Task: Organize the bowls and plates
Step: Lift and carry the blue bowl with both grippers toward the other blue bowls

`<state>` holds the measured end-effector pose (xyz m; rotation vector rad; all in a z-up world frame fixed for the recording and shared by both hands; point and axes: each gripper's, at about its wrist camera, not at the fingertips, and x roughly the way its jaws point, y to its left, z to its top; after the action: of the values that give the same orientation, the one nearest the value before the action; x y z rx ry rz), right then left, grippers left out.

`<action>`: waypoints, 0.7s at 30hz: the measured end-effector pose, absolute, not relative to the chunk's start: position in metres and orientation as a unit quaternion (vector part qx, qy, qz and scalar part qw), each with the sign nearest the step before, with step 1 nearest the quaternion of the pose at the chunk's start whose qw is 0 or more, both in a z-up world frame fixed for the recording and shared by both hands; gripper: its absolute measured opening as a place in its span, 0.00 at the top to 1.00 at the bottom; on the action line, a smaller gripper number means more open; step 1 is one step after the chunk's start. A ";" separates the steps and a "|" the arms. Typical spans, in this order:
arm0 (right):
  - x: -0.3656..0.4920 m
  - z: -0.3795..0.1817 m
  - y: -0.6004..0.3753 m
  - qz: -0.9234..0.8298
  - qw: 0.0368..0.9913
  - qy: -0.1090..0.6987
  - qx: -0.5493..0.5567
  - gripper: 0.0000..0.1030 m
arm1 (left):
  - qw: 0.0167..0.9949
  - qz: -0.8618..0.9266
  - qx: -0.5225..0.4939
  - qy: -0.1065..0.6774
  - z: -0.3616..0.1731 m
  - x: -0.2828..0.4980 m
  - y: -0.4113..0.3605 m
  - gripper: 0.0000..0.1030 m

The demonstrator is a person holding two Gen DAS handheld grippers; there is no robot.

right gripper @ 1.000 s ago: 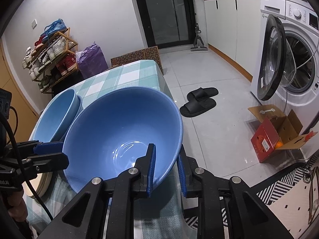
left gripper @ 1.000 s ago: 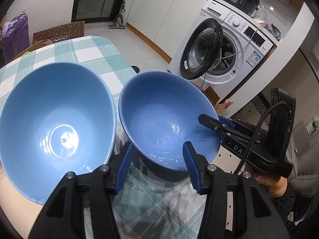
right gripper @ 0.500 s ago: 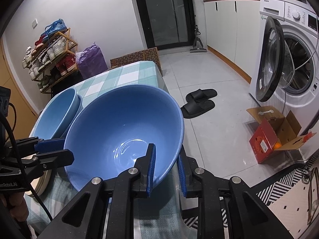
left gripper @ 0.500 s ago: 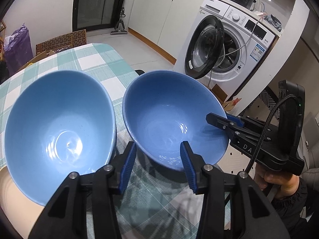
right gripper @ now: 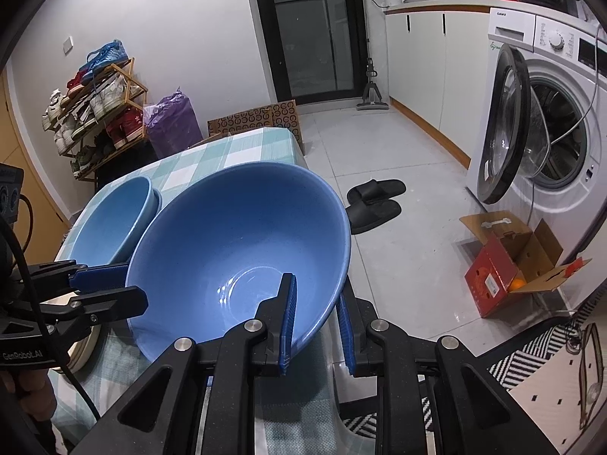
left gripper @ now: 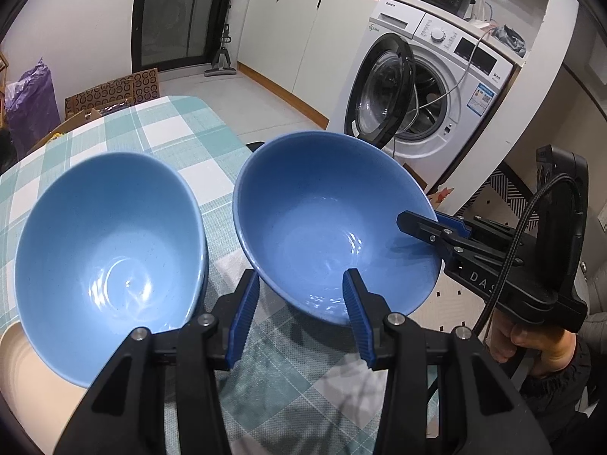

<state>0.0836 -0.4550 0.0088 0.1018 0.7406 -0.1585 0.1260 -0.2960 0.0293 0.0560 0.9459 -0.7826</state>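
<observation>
My right gripper (right gripper: 316, 326) is shut on the near rim of a darker blue bowl (right gripper: 242, 250) and holds it tilted above the checked table (left gripper: 170, 132). From the left wrist view, this bowl (left gripper: 334, 223) fills the middle, with the right gripper (left gripper: 428, 227) clamped on its right rim. My left gripper (left gripper: 299, 303) straddles the bowl's lower rim, one finger outside the wall and one over the inside, with a gap showing. The left gripper (right gripper: 129, 284) meets the bowl's left edge. Light blue bowls (left gripper: 110, 261) sit stacked on a cream plate (left gripper: 15, 379).
The table's far half (right gripper: 242, 151) holds nothing. Beyond its right edge the floor drops away, with black slippers (right gripper: 373, 204), a red carton (right gripper: 504, 276) and a washing machine (left gripper: 428, 87) with its door open. A shoe rack (right gripper: 95, 113) stands at the back left.
My left gripper's jaws have narrowed a little and edged closer to the held bowl's rim. The right gripper and its bowl have hardly moved.
</observation>
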 end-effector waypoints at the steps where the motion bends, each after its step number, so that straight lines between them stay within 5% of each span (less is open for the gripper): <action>1: 0.082 0.010 -0.455 -0.078 0.928 0.360 0.050 0.80 | 0.818 -0.368 0.026 0.442 0.031 0.125 -0.296 0.56; 21: 0.059 0.054 -0.431 -0.083 0.942 0.323 0.024 0.80 | 0.836 -0.374 0.011 0.402 0.066 0.116 -0.273 0.56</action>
<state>0.0591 -0.4312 0.0539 0.0496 0.6590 -0.1697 0.1156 -0.2731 0.0663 0.0240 0.8504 -0.7920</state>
